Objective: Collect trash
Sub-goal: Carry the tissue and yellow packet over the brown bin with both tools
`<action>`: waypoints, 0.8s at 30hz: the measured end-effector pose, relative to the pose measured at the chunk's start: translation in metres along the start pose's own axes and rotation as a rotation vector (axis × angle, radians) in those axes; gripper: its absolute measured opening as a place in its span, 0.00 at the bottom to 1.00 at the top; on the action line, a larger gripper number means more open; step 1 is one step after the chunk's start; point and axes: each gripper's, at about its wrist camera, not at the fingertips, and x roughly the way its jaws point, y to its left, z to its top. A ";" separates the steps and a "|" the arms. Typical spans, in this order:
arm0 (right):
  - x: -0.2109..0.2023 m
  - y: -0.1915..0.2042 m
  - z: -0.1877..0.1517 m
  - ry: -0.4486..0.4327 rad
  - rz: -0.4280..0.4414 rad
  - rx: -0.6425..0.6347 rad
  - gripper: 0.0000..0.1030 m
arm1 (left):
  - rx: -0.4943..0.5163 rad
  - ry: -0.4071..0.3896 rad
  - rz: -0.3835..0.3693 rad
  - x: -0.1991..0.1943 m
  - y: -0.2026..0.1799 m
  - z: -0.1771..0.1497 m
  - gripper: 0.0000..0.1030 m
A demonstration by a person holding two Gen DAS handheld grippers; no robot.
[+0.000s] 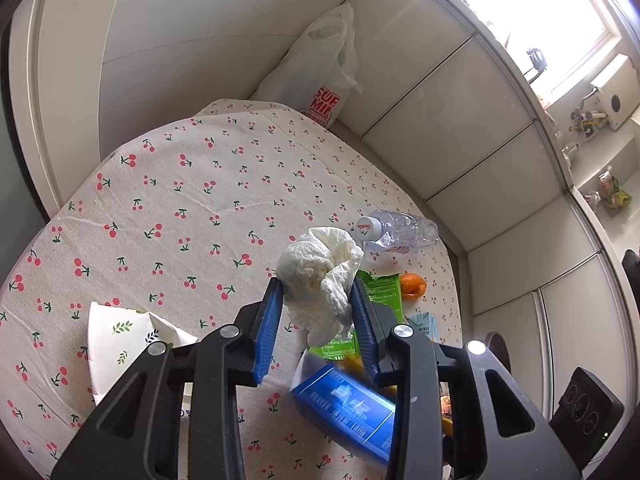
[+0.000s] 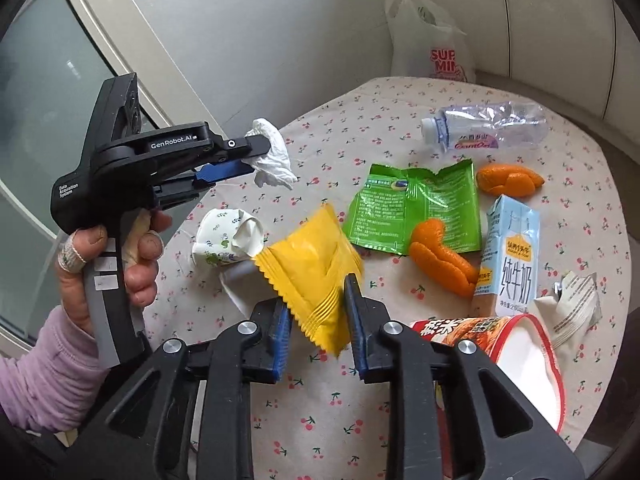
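A matt woven tablecloth (image 2: pixel 320 420) carries a glossy yellow foil wrapper (image 2: pixel 312 268), a crumpled soft paper tissue (image 1: pixel 320 276), a clear crinkled plastic bottle (image 2: pixel 488 126) at one o'clock and a smooth printed milk carton (image 2: pixel 510 256).

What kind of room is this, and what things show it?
Probably a home kitchen or dining corner. A table with a cherry-print cloth holds food trash, such as a milk carton. White cabinet panels stand behind it, and small household items sit on a ledge near a bright window.
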 end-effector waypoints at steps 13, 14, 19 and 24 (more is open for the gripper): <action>-0.028 0.003 0.008 -0.136 -0.031 -0.002 0.07 | 0.003 -0.011 0.000 -0.001 0.000 -0.001 0.35; -0.033 0.007 0.009 -0.155 -0.044 -0.019 0.07 | 0.003 -0.016 -0.001 -0.002 0.000 -0.001 0.35; -0.047 0.015 0.013 -0.222 -0.085 -0.054 0.07 | 0.026 -0.040 0.004 -0.007 -0.006 -0.004 0.35; -0.061 0.015 0.016 -0.281 -0.110 -0.065 0.07 | 0.061 -0.075 0.004 -0.016 -0.019 -0.007 0.35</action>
